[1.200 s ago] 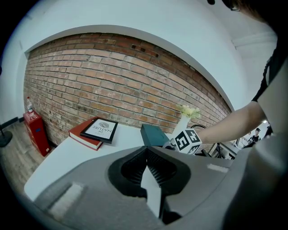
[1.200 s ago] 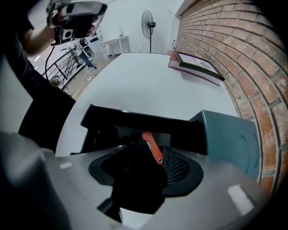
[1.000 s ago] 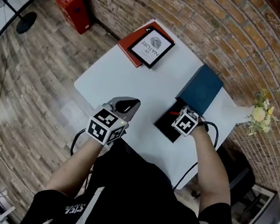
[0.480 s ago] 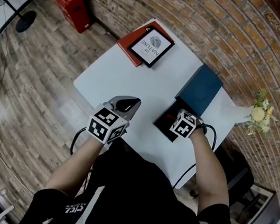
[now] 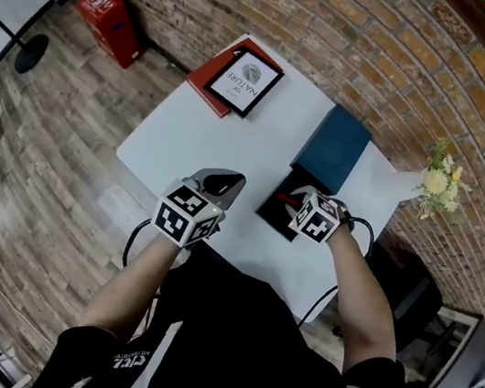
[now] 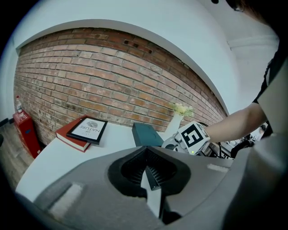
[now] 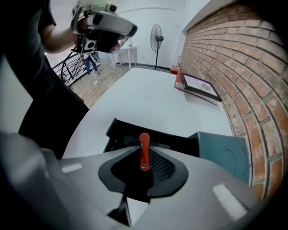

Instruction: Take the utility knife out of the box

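Observation:
A red utility knife (image 7: 144,151) stands upright between the jaws of my right gripper (image 7: 144,156). Those jaws have just been closing and now press on it. The knife hangs just above the open black box (image 7: 120,132), whose teal lid (image 7: 226,155) lies beside it. In the head view the right gripper (image 5: 291,201) is over the box (image 5: 269,210) with a bit of red at its tip. My left gripper (image 5: 224,182) rests near the table's front edge, left of the box, shut and holding nothing (image 6: 147,174).
A framed print lies on a red book (image 5: 242,81) at the far left corner of the white table (image 5: 193,133). A vase of flowers (image 5: 437,182) stands at the right, by the brick wall. A red case (image 5: 107,14) sits on the wooden floor.
My right gripper has risen a little out of the box, and the red knife now shows at its tip. The left gripper has shifted slightly.

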{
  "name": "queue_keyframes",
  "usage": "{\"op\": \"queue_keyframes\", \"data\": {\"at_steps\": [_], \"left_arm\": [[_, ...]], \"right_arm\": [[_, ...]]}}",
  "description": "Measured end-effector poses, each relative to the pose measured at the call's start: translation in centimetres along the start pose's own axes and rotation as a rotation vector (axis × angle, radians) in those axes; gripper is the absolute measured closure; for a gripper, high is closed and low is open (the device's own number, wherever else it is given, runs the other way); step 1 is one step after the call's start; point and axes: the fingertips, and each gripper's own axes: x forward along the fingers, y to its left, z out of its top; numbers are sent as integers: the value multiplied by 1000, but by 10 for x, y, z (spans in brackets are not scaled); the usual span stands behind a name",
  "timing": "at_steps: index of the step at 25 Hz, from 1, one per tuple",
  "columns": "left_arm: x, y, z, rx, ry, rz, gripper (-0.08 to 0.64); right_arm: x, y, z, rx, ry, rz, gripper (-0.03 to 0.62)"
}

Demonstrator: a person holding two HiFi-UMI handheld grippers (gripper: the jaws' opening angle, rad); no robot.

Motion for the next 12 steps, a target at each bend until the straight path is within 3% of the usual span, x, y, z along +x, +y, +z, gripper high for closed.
{"op": "queue_keyframes", "data": {"at_steps": [6, 8, 12], "left_arm": [[29, -27, 0, 42, 60, -114, 551], [41, -37, -1, 59, 86, -155, 496], [64, -54, -1, 102, 118, -215, 469]], "right_arm": [[-38, -5, 13, 5, -69, -83, 538], [-50, -6, 15, 10, -89, -107, 538], [-71, -9, 17, 15, -122, -147, 538]]}}
